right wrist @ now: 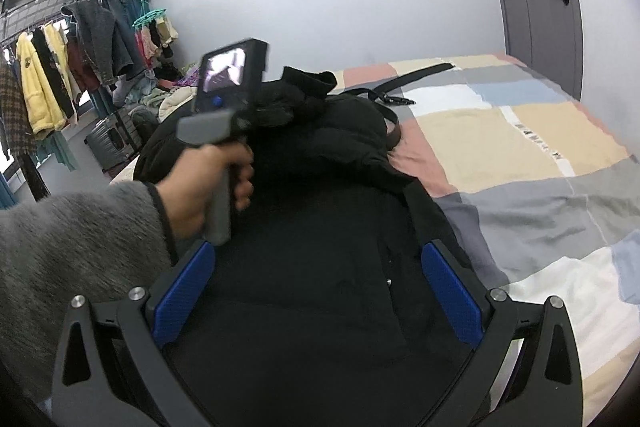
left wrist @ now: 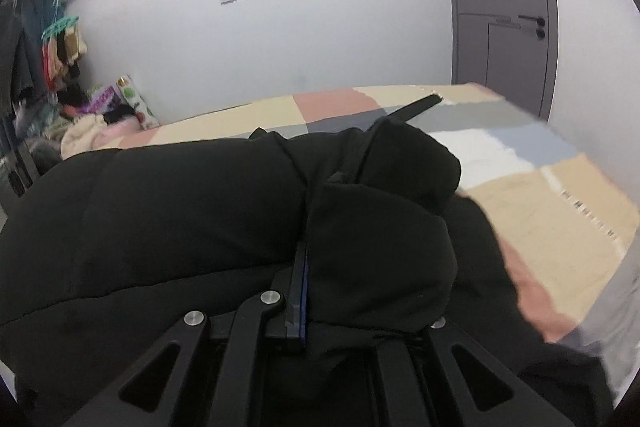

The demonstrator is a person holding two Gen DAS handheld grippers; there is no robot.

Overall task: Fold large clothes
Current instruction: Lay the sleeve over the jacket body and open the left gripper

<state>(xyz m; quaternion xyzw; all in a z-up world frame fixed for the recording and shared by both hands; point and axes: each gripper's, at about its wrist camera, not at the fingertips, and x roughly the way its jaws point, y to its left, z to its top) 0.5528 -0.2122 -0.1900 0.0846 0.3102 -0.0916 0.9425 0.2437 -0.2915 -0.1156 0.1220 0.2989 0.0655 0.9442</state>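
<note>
Fingers of the left gripper [left wrist: 301, 255] are pinched tight on a fold of the puffy black padded coat [left wrist: 168, 219], which bulges up and hides their tips, while the right gripper [right wrist: 318, 285] hovers with its blue-padded fingers [right wrist: 182, 291] spread wide above the same coat, nothing between them. That coat lies along the left edge of the bed's pastel patchwork quilt [right wrist: 516, 143], its near end cut off below, and a thin black belt [right wrist: 416, 75] trails toward the far edge, partly lost in dark fabric.

Soft, even indoor light, white wall [left wrist: 320, 39] bright, black coat [left wrist: 180, 219] nearly detailless, motion blur at 3 o'clock in left view, fisheye bending, dark vignetted corners
</note>
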